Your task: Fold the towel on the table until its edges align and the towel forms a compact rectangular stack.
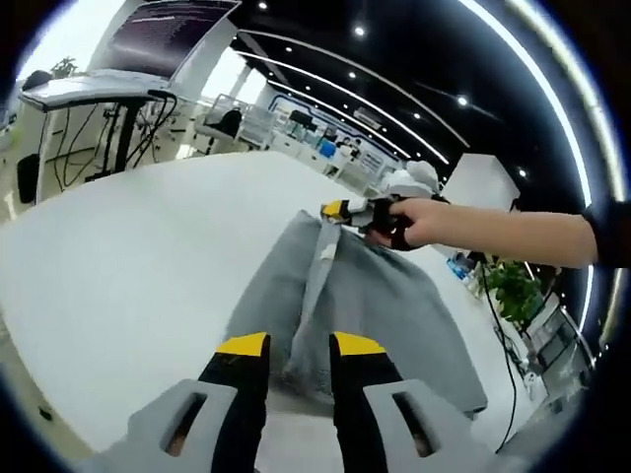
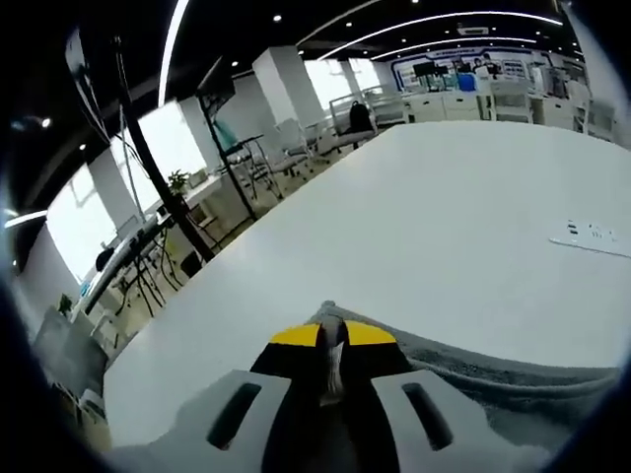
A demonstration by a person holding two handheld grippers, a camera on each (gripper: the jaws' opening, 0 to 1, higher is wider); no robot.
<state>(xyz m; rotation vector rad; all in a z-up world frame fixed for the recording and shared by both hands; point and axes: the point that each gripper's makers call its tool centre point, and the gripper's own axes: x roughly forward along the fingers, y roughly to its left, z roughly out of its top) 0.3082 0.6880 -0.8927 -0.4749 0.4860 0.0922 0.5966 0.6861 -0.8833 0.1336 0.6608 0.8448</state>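
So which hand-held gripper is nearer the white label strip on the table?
Right. The right hand-held gripper pinches the towel edge facing the strip; the left hand-held gripper straddles the towel's opposite end.

towel (image 1: 345,296) on table (image 1: 128,256), left tool (image 1: 299,347) near edge, right tool (image 1: 340,210) far

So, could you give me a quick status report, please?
Left gripper open at towel's near edge. Right gripper shut on far corner. Table unobstructed.
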